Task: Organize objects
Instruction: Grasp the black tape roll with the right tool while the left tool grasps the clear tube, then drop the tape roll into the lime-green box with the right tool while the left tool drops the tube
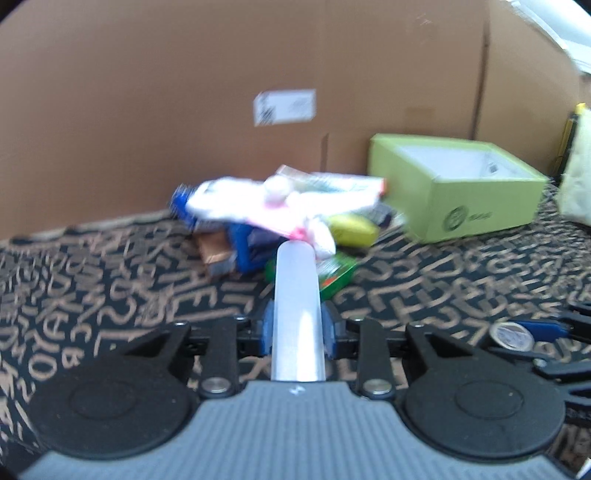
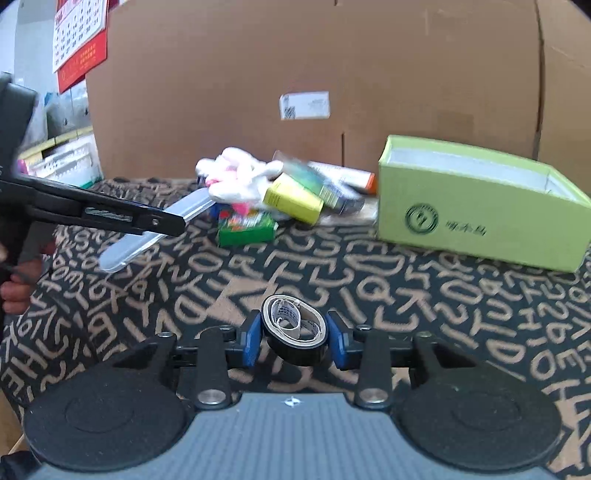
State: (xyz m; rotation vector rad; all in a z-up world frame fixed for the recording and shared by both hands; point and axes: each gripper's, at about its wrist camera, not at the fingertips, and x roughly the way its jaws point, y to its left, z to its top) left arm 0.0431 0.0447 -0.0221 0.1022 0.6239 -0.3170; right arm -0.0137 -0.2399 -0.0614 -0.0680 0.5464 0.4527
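Tape roll in right jaws, white tube in left jaws, calendar right view only.

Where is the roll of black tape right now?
The roll of black tape sits low in the middle of the right wrist view, pinched between the right gripper's blue pads above the patterned cloth, nearer the camera than the green box.

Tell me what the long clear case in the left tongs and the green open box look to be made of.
Long translucent case: probably frosted plastic, semi-matte; light passes through it and a soft highlight runs along it.
Lime-green open box: looks like matte printed cardboard; crisp folded edges, a pale lining and a printed logo.
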